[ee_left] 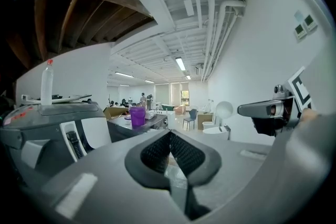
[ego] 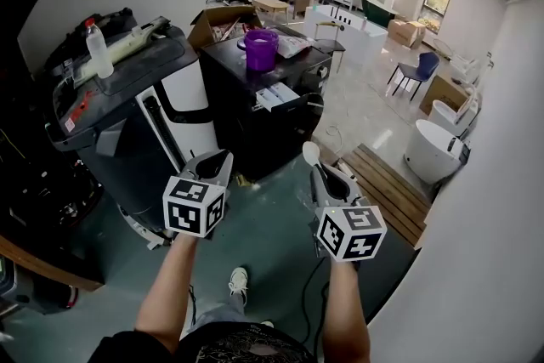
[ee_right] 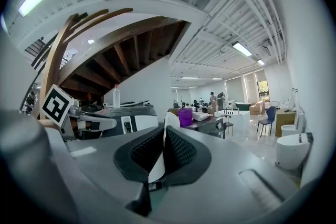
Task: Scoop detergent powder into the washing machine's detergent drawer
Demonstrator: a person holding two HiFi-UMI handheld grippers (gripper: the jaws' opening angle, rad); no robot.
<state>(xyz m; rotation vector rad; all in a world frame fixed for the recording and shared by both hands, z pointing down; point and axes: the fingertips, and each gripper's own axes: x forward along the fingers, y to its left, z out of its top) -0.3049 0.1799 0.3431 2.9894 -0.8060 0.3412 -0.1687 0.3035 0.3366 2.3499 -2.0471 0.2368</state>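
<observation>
A dark grey washing machine (ego: 119,110) with a white front panel (ego: 185,89) stands at the left, and a clear bottle (ego: 98,49) rests on its top. A purple container (ego: 261,49) sits on the black cabinet (ego: 255,102) beside it. My left gripper (ego: 219,159) hangs in front of the machine, shut and holding nothing; its jaws meet in the left gripper view (ee_left: 169,137). My right gripper (ego: 321,174) is shut on the handle of a white spoon (ego: 311,152), whose bowl points up. The spoon (ee_right: 158,157) sits between the jaws in the right gripper view.
A white bathtub (ego: 433,150) and a wooden slatted platform (ego: 387,183) lie to the right, near the white wall. Behind are a blue chair (ego: 419,68), cardboard boxes (ego: 223,19) and people at tables. My shoe (ego: 239,279) is on the grey-green floor.
</observation>
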